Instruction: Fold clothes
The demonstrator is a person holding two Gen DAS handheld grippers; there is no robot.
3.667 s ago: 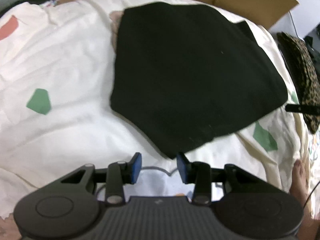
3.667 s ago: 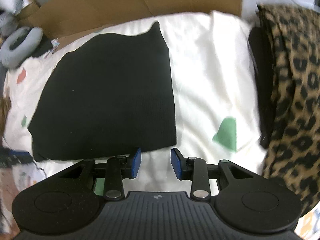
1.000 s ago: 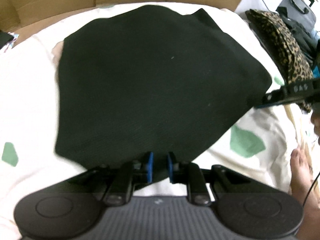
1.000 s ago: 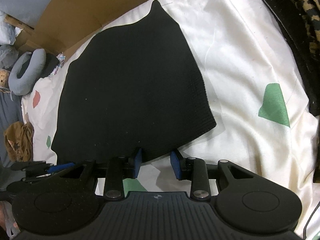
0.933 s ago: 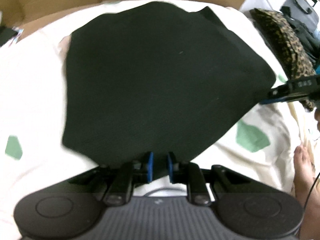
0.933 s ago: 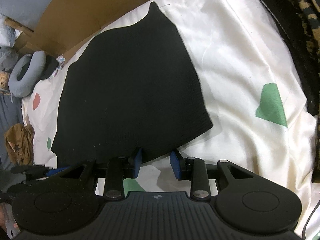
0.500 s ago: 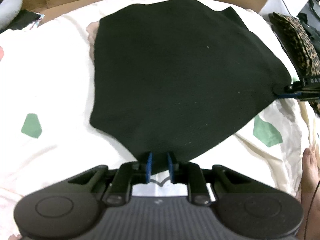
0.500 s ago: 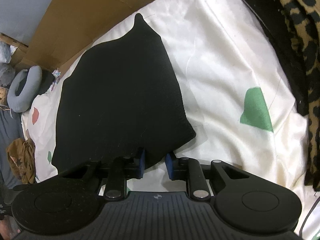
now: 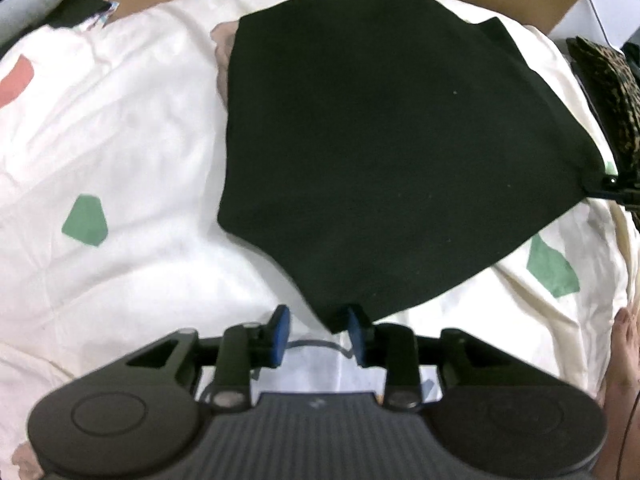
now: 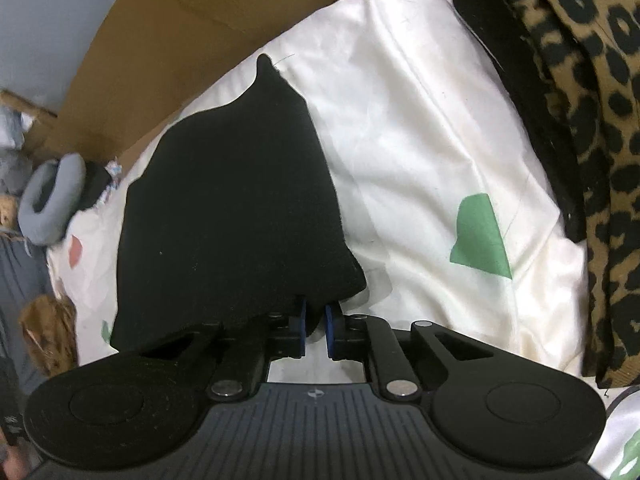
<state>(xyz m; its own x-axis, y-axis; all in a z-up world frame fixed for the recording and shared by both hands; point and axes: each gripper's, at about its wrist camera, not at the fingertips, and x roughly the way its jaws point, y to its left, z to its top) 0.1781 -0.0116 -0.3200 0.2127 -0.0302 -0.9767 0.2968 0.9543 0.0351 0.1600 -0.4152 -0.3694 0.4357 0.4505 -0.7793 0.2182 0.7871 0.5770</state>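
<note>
A black folded garment lies flat on a white bed sheet with green and red patches. My left gripper hangs over the garment's near corner. Its jaws are opening, and the corner tip lies between the blue pads, close to the right one, unpressed. In the right wrist view the same garment reaches down to my right gripper. Its jaws are closing, and the pads pinch the garment's near right corner. That gripper's tip shows at the garment's right corner in the left wrist view.
A leopard-print garment on a dark one lies along the bed's right side. Cardboard stands behind the bed. A grey neck pillow sits at the far left. A person's bare foot is at the bed's near right edge.
My left gripper's jaws, shut on the garment's near corner before, have spread apart and let it go. The right jaws have narrowed onto the garment's right corner, which now bunches at the pads.
</note>
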